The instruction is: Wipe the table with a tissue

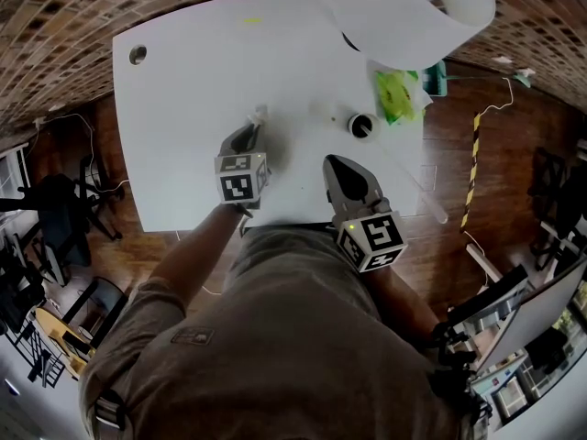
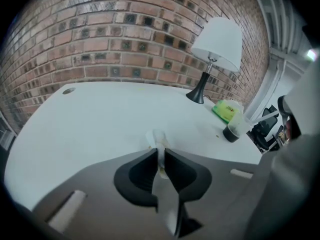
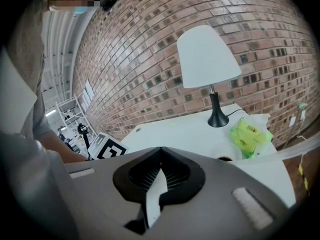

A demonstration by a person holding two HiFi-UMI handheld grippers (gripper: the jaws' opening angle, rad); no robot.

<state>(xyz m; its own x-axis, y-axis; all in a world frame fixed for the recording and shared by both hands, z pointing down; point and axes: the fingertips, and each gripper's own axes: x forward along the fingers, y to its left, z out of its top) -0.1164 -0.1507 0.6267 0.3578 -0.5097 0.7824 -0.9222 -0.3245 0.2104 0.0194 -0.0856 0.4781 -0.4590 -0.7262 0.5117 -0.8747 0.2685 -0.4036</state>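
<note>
A crumpled white tissue (image 1: 259, 115) sticks out of my left gripper (image 1: 252, 133), which is shut on it and points down at the white table (image 1: 193, 71) near its middle. In the left gripper view the tissue (image 2: 157, 138) is pinched between the dark jaws of the left gripper (image 2: 159, 152), its end close to the tabletop (image 2: 90, 119). My right gripper (image 1: 344, 165) hangs over the table's near edge, to the right of the left one. Seen in its own view, the right gripper (image 3: 161, 150) is shut with nothing between the jaws.
A white-shaded lamp (image 1: 413, 12) stands at the far right of the table. A green packet (image 1: 396, 94) and a small dark cup (image 1: 361, 125) lie near it. A clear thin tube (image 1: 417, 186) rests along the right edge. A round cable hole (image 1: 138, 54) marks the far left corner.
</note>
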